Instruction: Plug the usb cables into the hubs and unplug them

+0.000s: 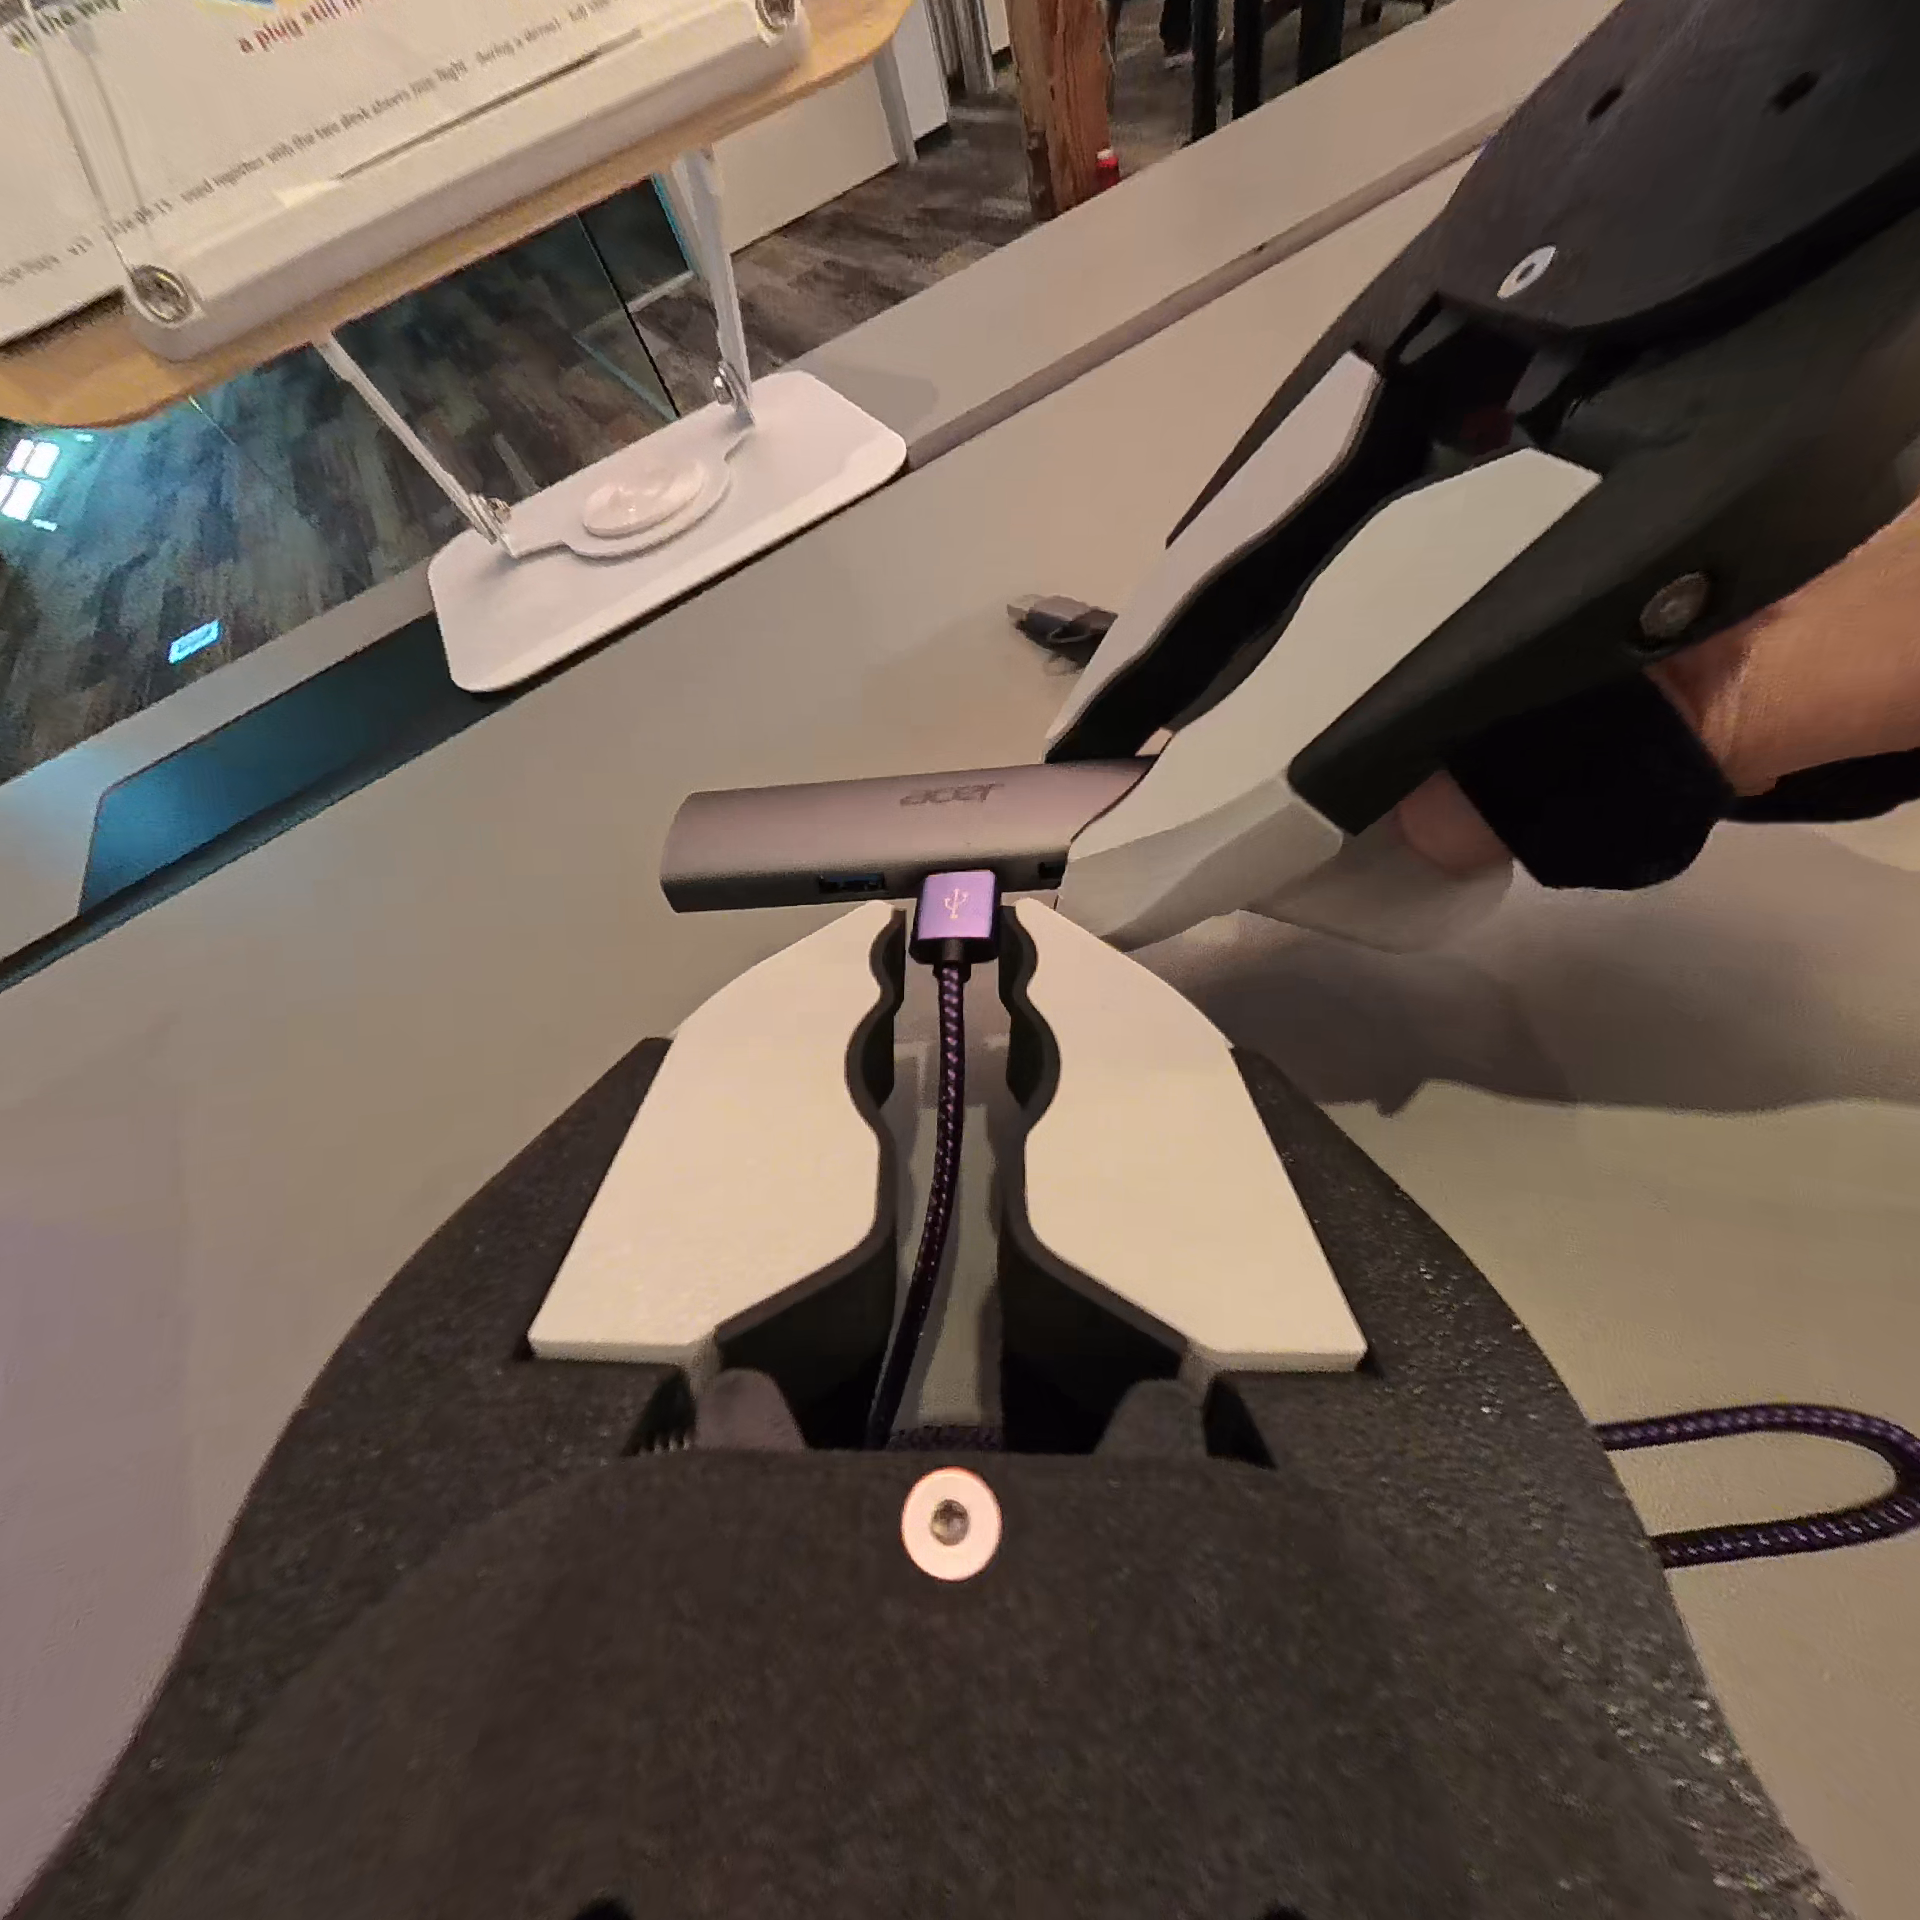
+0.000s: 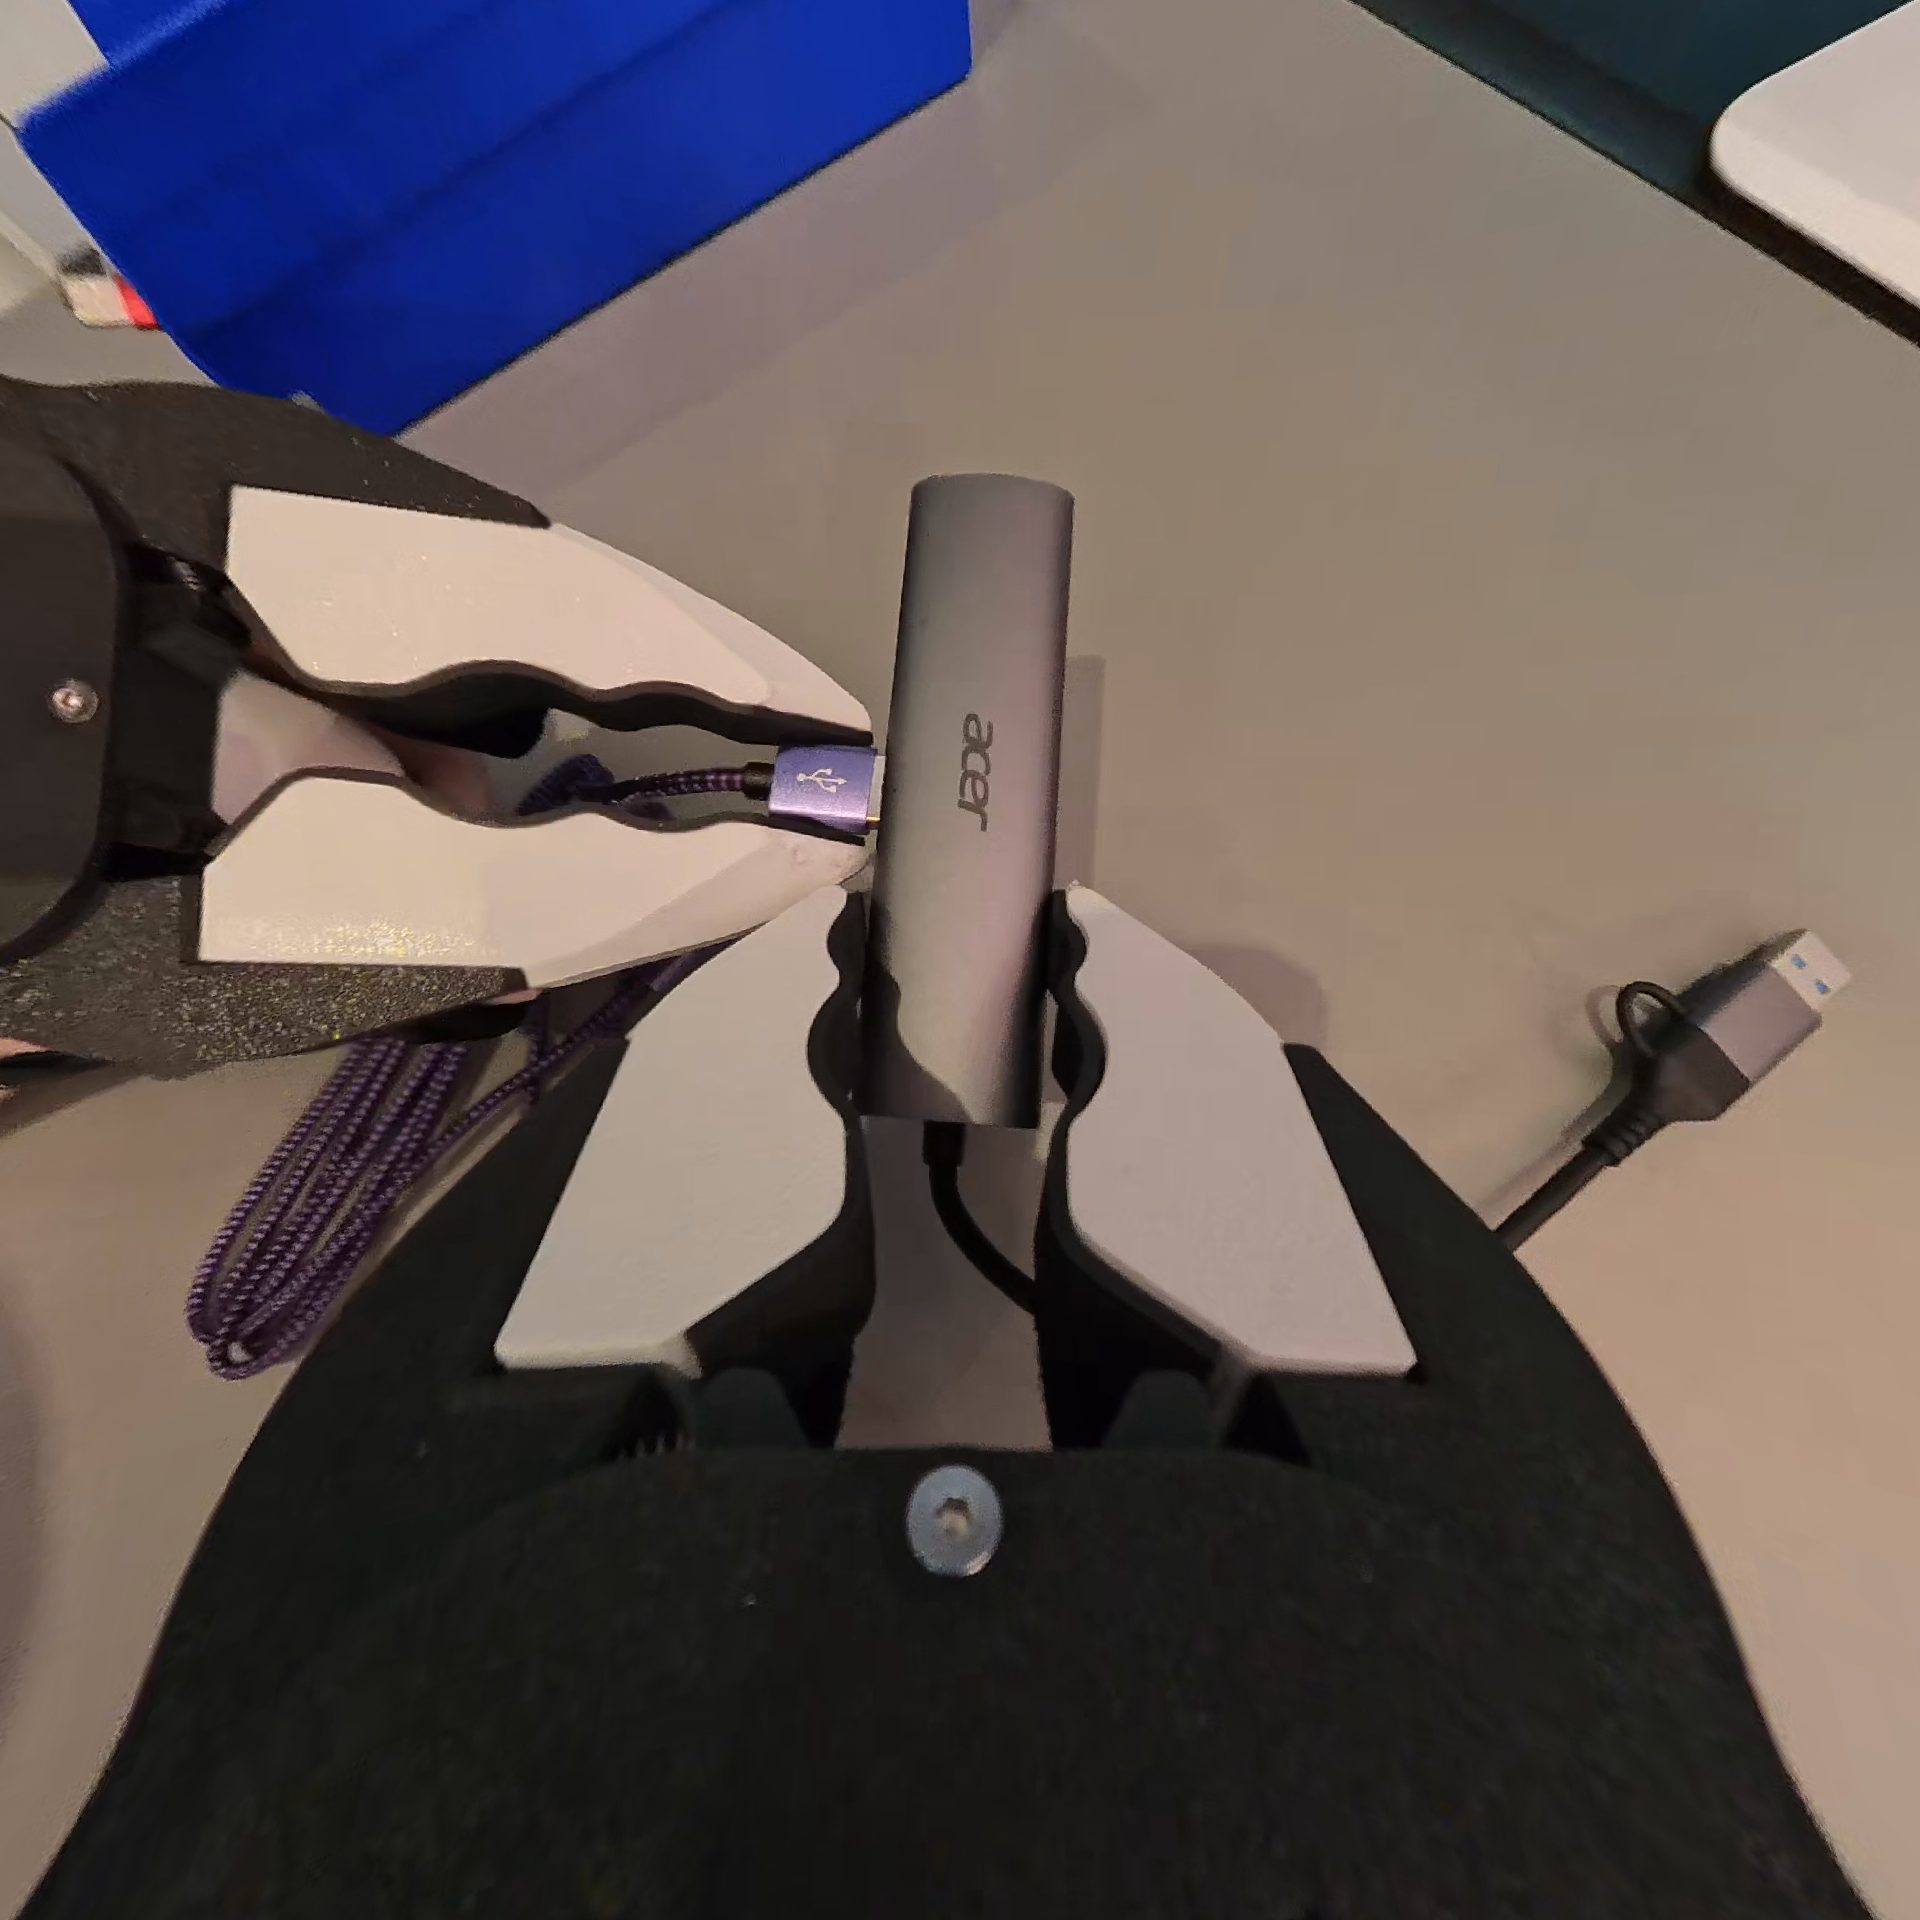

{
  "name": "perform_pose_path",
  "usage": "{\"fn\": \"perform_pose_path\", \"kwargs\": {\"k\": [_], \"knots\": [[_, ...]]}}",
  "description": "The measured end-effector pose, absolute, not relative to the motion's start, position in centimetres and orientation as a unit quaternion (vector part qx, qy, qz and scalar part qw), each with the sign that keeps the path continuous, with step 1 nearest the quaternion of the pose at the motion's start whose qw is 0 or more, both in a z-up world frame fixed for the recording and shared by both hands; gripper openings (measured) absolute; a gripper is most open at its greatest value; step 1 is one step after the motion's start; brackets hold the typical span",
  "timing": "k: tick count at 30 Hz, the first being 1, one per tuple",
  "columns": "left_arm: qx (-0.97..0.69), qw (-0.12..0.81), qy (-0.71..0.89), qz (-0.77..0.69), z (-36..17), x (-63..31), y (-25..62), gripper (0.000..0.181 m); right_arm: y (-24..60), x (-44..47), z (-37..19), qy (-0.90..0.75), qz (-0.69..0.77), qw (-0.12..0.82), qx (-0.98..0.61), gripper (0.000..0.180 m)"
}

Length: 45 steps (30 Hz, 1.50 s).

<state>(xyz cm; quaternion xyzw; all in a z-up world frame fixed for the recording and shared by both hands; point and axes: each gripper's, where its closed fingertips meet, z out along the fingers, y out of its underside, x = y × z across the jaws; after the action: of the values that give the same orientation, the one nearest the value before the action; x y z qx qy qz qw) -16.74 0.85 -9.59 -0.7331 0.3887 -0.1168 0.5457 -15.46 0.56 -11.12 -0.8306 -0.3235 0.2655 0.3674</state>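
The grey USB hub is a slim bar held just above the pale grey table, not lying on it. In the right wrist view its long axis runs straight away from the camera, one end pointing forward and the near end, where a black lead leaves it, sitting between the fingers. In the left wrist view the same hub lies crosswise, its ported side facing that camera.

The purple plug enters the hub's side at a right angle, its long axis square to the hub's, and its metal tip is partly visible at the port. A braided purple cable trails from it in loops on the table.

The right gripper has its fingers clamped on the hub's near end. The left gripper has its fingers closed on the purple plug.

The lead's grey connector lies loose on the table to the right. A blue box stands toward the far left, and a white stand sits at the table's far edge.
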Motion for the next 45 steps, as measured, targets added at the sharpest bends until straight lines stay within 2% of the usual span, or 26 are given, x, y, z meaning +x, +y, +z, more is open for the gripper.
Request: {"fn": "perform_pose_path", "kwargs": {"k": [12, 36, 42, 45], "knots": [[-0.726, 0.551, 0.394, -0.121, -9.0, -16.9, 0.6, 0.015, 0.2, -15.9, -10.8, -0.322, 0.323, 0.364, -0.812, 0.033], [-0.724, 0.545, 0.41, -0.105, -9.0, -17.1, 0.3, 0.015, 0.2, -15.9, -10.7, -0.333, 0.3, 0.379, -0.81, 0.034], [-0.719, 0.555, 0.408, -0.098, -8.7, -17.3, 0.4, 0.015, 0.7, -15.7, -10.3, -0.33, 0.271, 0.406, -0.808, 0.042], [-0.715, 0.558, 0.41, -0.094, -8.6, -17.3, 0.4, 0.015, 0.4, -15.9, -10.1, -0.34, 0.273, 0.408, -0.802, 0.033]]}}
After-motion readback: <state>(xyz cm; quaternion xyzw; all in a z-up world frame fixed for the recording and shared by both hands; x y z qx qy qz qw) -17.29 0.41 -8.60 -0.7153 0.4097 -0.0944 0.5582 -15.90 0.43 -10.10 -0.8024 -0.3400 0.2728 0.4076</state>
